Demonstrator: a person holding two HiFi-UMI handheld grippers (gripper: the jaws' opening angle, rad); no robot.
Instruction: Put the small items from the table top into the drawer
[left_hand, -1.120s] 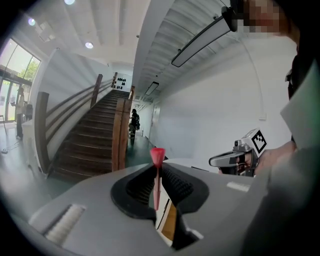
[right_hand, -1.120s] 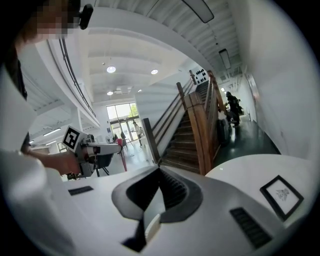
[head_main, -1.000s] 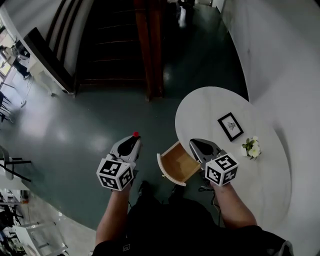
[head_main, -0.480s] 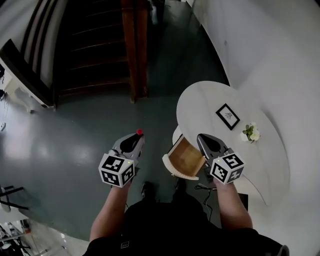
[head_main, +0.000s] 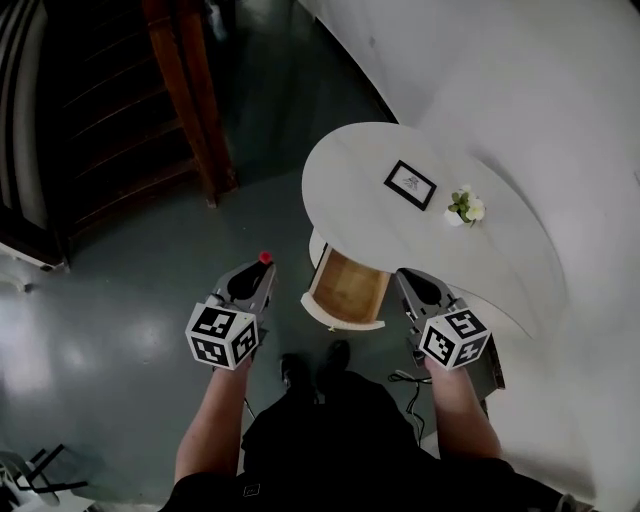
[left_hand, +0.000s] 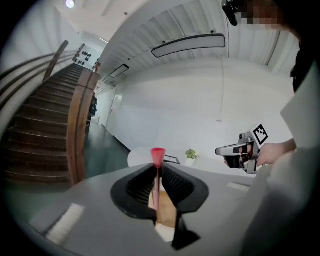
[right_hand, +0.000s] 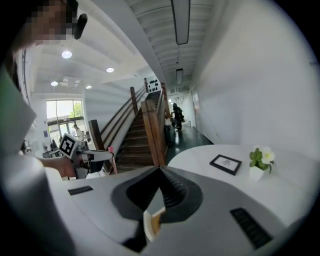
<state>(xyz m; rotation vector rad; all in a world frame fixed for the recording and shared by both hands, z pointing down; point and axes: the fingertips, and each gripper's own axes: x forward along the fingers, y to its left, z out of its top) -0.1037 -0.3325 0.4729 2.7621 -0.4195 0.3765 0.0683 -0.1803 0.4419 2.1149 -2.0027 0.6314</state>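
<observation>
Jaws of the left gripper (head_main: 262, 270) are clamped on a thin red-tipped stick (left_hand: 157, 170), whose red end projects past the jaw tips. Those of the right gripper (head_main: 408, 278) are pressed together. Between the two grippers, level with their tips, the wooden drawer (head_main: 346, 285) stands pulled open from under the round white table (head_main: 370, 225). Ahead of the right gripper, on the table top, a black picture frame (head_main: 410, 185) lies flat. A small flower pot (head_main: 464, 208) stands to the frame's right, well apart from both grippers.

picture frame (head_main: 410, 185) print too small
</observation>
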